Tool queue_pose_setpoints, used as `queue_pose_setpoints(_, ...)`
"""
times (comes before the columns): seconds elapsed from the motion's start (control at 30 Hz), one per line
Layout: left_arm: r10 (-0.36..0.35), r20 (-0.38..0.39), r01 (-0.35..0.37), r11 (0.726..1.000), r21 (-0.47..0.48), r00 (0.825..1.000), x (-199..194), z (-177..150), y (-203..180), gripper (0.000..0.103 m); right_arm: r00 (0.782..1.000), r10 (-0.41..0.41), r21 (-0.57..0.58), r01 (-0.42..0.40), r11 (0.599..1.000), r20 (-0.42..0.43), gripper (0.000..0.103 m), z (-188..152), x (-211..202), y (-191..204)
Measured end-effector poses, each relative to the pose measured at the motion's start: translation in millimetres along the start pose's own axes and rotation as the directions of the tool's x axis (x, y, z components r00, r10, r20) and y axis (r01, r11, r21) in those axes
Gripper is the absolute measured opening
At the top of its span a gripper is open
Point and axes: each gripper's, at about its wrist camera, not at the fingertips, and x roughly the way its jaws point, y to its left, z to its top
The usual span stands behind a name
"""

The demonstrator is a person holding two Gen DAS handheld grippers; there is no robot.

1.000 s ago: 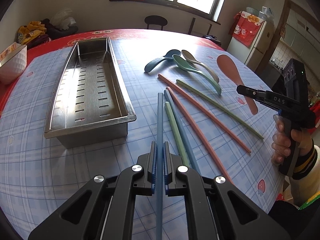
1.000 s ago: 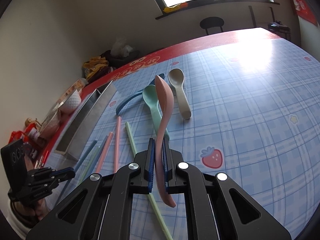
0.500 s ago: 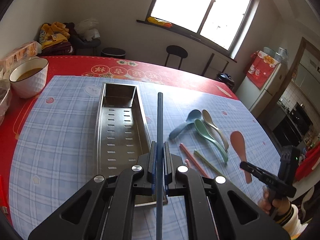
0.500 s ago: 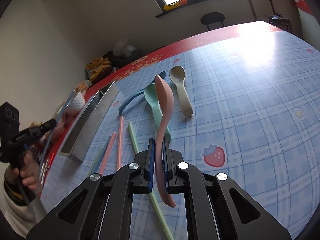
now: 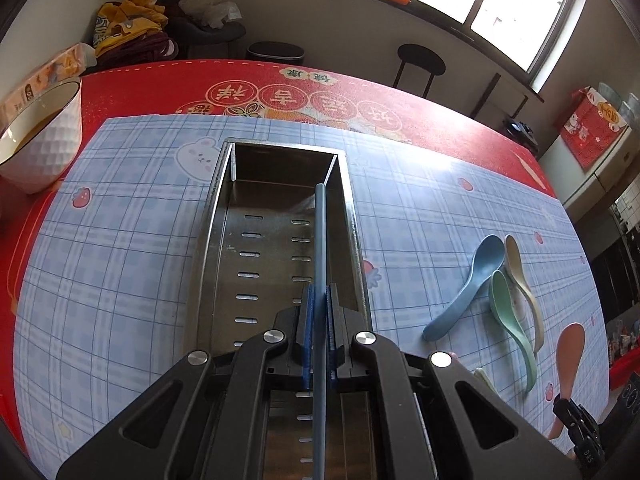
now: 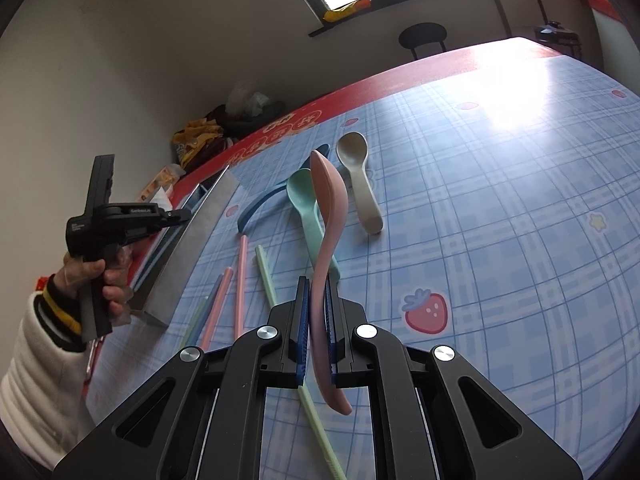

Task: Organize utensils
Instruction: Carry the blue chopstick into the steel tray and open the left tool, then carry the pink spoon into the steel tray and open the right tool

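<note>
1. My left gripper (image 5: 319, 312) is pinched tight on a long slate-blue chopstick (image 5: 320, 240), low centre in the left wrist view.
2. The chopstick runs straight up the frame, over the inside of the long stainless-steel slotted tray (image 5: 208, 216). Its far tip lies short of the tray's far end wall and close to the right-hand wall; I cannot tell whether it touches the floor.
3. Left of the chopstick, the tray floor is bare across its whole width.
4. A white textured bowl of brown liquid (image 5: 44, 140) sits at the upper left, well apart from the tray's left rim.
5. Right of the tray, open checked cloth separates it from a blue plastic spoon (image 5: 468, 288), a mint-green spoon (image 5: 512, 320) and a cream spoon (image 5: 524, 280) lying together.
6. My right gripper (image 6: 318, 316) is pressed onto the handle of a pink plastic spoon (image 6: 328, 208), held clear of the table, bowl pointing up the frame.
7. In the right wrist view, pink chopsticks (image 6: 240, 280) and pale green chopsticks (image 6: 266, 276) lie below and left of it, between that spoon and the tray's near corner.
8. The right half of the blue checked tablecloth (image 6: 520, 208) there is free.
</note>
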Motion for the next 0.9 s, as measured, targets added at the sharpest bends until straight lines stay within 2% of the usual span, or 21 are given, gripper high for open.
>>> queue_pose_setpoints(0.13, -0.034, -0.004, 0.034, 0.999, 0.010, 0.999, 0, -1, 1, 0.008, 1.000, -0.005, -0.004, 0.005, 1.000, -0.002, 0.008, 0, 2, 2)
queue_pose_setpoints(0.27, -0.057, 0.052, 0.055, 0.997, 0.046, 0.997, -17, -6, -1, 0.017, 1.000, -0.008, 0.003, 0.008, 1.000, 0.000, 0.008, 0, 2, 0)
queue_pose_setpoints(0.33, -0.050, 0.096, 0.042, 0.995, 0.085, 0.994, -32, -11, -3, 0.019, 1.000, -0.015, 0.000, 0.015, 1.000, -0.003, 0.008, 0, 3, 1)
queue_pose_setpoints(0.47, -0.041, 0.194, 0.007, 0.984, 0.175, 0.980, -62, -32, -6, 0.031, 1.000, -0.029, -0.009, 0.029, 1.000, -0.010, 0.008, 0, 6, 3)
queue_pose_setpoints(0.57, -0.019, 0.251, -0.036, 0.976, 0.215, 0.968, -75, -53, -1, 0.050, 0.999, -0.039, -0.010, 0.039, 0.999, -0.017, 0.008, 1, 9, 4)
queue_pose_setpoints(0.7, 0.021, 0.303, -0.095, 0.968, 0.232, 0.953, -81, -78, 13, 0.060, 0.998, -0.059, -0.012, 0.058, 0.998, -0.023, 0.008, 1, 13, 5)
queue_pose_setpoints(0.8, 0.053, 0.355, -0.139, 0.965, 0.222, 0.933, -84, -87, 23, 0.078, 0.996, -0.088, -0.009, 0.088, 0.996, -0.033, 0.008, 1, 17, 6)
queue_pose_setpoints(0.83, 0.071, 0.388, -0.163, 0.964, 0.211, 0.919, -87, -88, 26, 0.087, 0.995, -0.098, -0.008, 0.098, 0.995, -0.036, 0.008, 2, 18, 6)
queue_pose_setpoints(0.9, 0.092, 0.445, -0.190, 0.965, 0.181, 0.891, -93, -90, 32, 0.091, 0.991, -0.126, -0.005, 0.126, 0.992, -0.043, 0.008, 3, 20, 7)
